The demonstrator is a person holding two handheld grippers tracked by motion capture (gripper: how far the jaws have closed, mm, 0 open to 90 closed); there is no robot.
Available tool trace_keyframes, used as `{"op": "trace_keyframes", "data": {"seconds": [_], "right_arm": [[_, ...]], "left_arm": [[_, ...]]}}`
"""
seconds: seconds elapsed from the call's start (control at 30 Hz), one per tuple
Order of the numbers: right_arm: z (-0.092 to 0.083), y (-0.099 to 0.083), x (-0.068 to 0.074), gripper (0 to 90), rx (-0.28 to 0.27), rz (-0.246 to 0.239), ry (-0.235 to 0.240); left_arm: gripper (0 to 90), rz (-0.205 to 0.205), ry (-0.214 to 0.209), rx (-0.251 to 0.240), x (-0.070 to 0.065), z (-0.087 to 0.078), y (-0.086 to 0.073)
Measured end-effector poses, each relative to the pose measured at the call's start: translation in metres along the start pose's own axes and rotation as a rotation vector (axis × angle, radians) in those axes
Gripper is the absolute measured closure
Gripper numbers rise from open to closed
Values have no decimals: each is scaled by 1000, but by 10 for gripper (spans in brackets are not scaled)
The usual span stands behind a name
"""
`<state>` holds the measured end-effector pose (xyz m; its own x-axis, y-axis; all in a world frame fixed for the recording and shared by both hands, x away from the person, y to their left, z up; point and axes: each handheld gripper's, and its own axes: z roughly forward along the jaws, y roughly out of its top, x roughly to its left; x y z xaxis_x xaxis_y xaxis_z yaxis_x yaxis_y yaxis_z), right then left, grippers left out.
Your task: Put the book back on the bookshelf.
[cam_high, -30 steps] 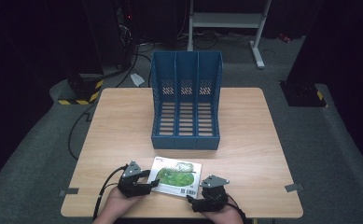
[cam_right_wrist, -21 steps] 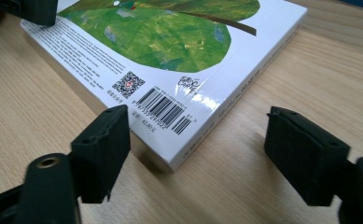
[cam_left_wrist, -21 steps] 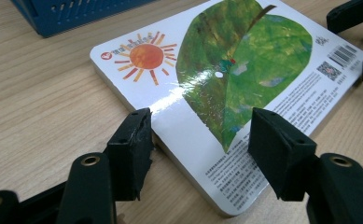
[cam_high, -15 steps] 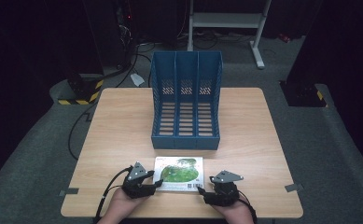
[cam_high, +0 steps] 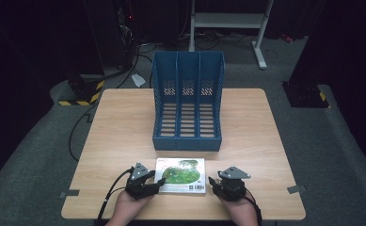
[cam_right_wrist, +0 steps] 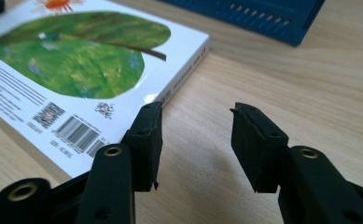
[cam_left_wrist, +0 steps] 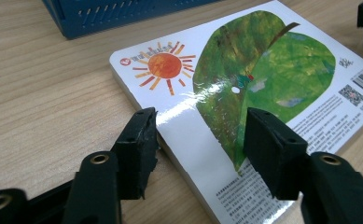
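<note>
The left gripper [cam_high: 158, 184] stands part open, one jaw over the cover and one beside the edge of the book [cam_high: 180, 175], pads not pressing; its jaws have just been opening a little. The right gripper [cam_high: 212, 182], jaws apart with bare wood between them, has just been closing, just off the book's other short edge.

The book lies flat, back cover up, near the desk's [cam_high: 124, 122] front edge, its long axis running along that edge. Nothing is lifted yet: gripping, raising and presumably filing into the blue file rack [cam_high: 188, 101] behind it remain.
</note>
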<state>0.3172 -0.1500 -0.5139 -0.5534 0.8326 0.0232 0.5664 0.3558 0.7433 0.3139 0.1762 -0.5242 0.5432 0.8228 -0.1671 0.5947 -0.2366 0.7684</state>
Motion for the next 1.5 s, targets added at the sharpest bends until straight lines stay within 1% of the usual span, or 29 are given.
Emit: {"op": "trace_keyframes", "data": {"seconds": [0.07,0.13,0.2,0.23,0.37,0.4,0.47,0.57,0.6,0.7,0.8,0.87,0.93,1.0,1.23,1.27,1.37,1.43,1.47,1.5], "right_arm": [[4,0,2,522,19,-9,0],[5,0,4,512,23,-6,2],[6,0,5,495,27,-16,8],[8,-1,7,480,37,-18,10],[9,0,7,476,39,-14,4],[9,0,8,481,40,-5,5],[10,0,7,502,40,-11,6],[10,0,9,531,45,-28,1],[10,0,9,536,40,-33,-1],[10,-1,10,543,35,-35,-2],[10,0,9,547,39,-40,3],[10,-1,9,549,36,-43,4],[10,-1,9,552,36,-42,4],[10,-1,9,556,34,-44,4],[10,-1,10,561,31,-43,4],[10,-1,10,562,31,-43,4],[10,-1,10,561,30,-36,4],[10,-2,10,561,29,-33,4],[10,-2,10,561,29,-31,5],[10,-2,10,560,28,-33,5]], "left_arm": [[403,-25,-5,1,0,1,0],[396,-39,-6,4,1,2,0],[393,-53,-12,3,1,3,0],[404,-49,-11,4,2,3,0],[421,-67,-19,6,2,2,0],[421,-68,-17,4,2,2,0],[422,-71,-11,3,1,2,0],[430,-73,-15,6,3,1,0],[431,-92,-21,0,3,1,0],[439,-100,-26,-2,4,1,0],[443,-118,-41,-5,6,0,-1],[443,-144,-51,-14,6,0,-1],[447,-149,-58,-19,8,-1,-1],[452,-167,-69,-31,8,-2,-1],[462,-162,-81,-61,9,-7,0],[464,-169,-82,-70,9,-7,0],[469,-172,-91,-94,9,-10,1],[472,-172,-102,-113,10,-13,2],[475,-179,-110,-124,9,-14,2],[475,-176,-116,-132,10,-15,3]]}}
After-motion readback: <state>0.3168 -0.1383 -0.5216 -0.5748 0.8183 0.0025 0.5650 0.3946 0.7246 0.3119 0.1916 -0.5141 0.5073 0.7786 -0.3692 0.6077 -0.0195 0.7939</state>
